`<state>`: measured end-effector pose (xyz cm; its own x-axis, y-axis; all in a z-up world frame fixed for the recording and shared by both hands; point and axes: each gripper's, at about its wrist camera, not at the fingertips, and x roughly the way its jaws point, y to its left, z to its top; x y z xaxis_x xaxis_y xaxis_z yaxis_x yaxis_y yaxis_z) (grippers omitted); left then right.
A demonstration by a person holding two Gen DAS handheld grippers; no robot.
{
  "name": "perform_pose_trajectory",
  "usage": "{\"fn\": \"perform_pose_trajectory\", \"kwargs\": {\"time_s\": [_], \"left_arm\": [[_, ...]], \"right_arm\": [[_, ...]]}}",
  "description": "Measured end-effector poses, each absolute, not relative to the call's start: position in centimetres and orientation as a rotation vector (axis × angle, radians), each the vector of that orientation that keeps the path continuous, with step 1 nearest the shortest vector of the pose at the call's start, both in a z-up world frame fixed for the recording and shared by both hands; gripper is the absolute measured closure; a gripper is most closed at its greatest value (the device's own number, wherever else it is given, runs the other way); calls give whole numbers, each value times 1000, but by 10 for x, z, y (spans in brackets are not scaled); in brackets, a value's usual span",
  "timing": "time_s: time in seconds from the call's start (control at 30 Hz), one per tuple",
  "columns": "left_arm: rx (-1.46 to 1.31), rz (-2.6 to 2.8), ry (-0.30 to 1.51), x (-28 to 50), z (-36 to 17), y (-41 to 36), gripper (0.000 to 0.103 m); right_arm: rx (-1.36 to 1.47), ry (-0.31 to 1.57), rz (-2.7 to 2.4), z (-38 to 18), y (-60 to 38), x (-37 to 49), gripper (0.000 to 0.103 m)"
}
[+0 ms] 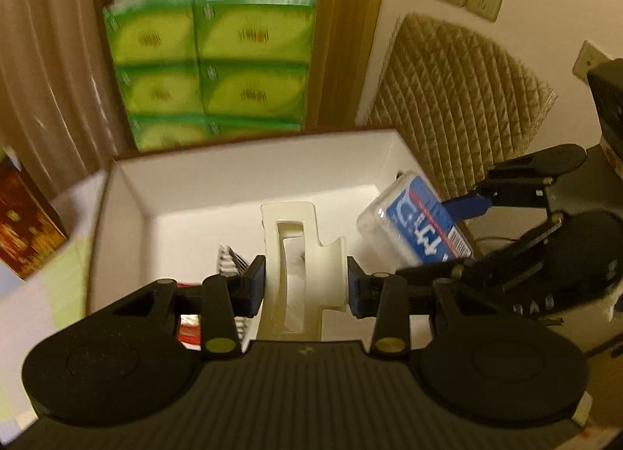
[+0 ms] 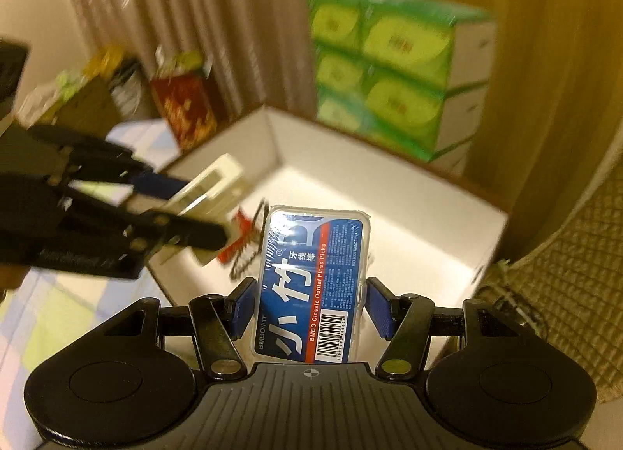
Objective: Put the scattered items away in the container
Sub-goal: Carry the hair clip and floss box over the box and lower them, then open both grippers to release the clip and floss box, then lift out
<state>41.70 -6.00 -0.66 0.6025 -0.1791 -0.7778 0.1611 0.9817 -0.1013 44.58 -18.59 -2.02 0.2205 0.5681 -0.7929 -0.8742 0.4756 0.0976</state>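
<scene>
My left gripper (image 1: pixel 305 282) is shut on a cream hair claw clip (image 1: pixel 300 255) and holds it over the white open box (image 1: pixel 241 162). My right gripper (image 2: pixel 309 308) is shut on a clear box of dental floss picks (image 2: pixel 311 286) with a blue label, also held over the white box (image 2: pixel 409 212). In the left wrist view the floss box (image 1: pixel 412 224) and right gripper (image 1: pixel 467 232) hang at the box's right wall. In the right wrist view the left gripper (image 2: pixel 187 204) with the clip (image 2: pixel 210 185) is at the left. A red and black item (image 2: pixel 241 239) lies inside the box, partly hidden.
A green multipack of tissues (image 1: pixel 214 60) stands behind the box against a curtain and a wooden door. A red carton (image 2: pixel 183 111) stands to the left. A quilted tan cushion (image 1: pixel 455 99) leans at the right. The box sits on a checked pastel cloth (image 2: pixel 58 317).
</scene>
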Motion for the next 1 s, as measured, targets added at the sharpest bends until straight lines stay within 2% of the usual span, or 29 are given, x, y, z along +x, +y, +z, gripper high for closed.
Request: {"fn": "perform_pose_trajectory", "kwargs": {"time_s": [0.37,0.67,0.9,1.0], "left_arm": [[-43,-231,1104,462,-61,-67,68],[-89,-217,1186,474,-87,-79,68],[-152,-189,1232,479,-101,-77,68],[-140,-186,1237,481,-99,-79,62]], "right_arm": [[-705,1073,1102,-65,-158,477,46],[-941,1101,1117,-93,-148,479,46],[-970,1119,1121,-101,-143,484,46],[-961,1122,1128,-99,-141,488,45]]}}
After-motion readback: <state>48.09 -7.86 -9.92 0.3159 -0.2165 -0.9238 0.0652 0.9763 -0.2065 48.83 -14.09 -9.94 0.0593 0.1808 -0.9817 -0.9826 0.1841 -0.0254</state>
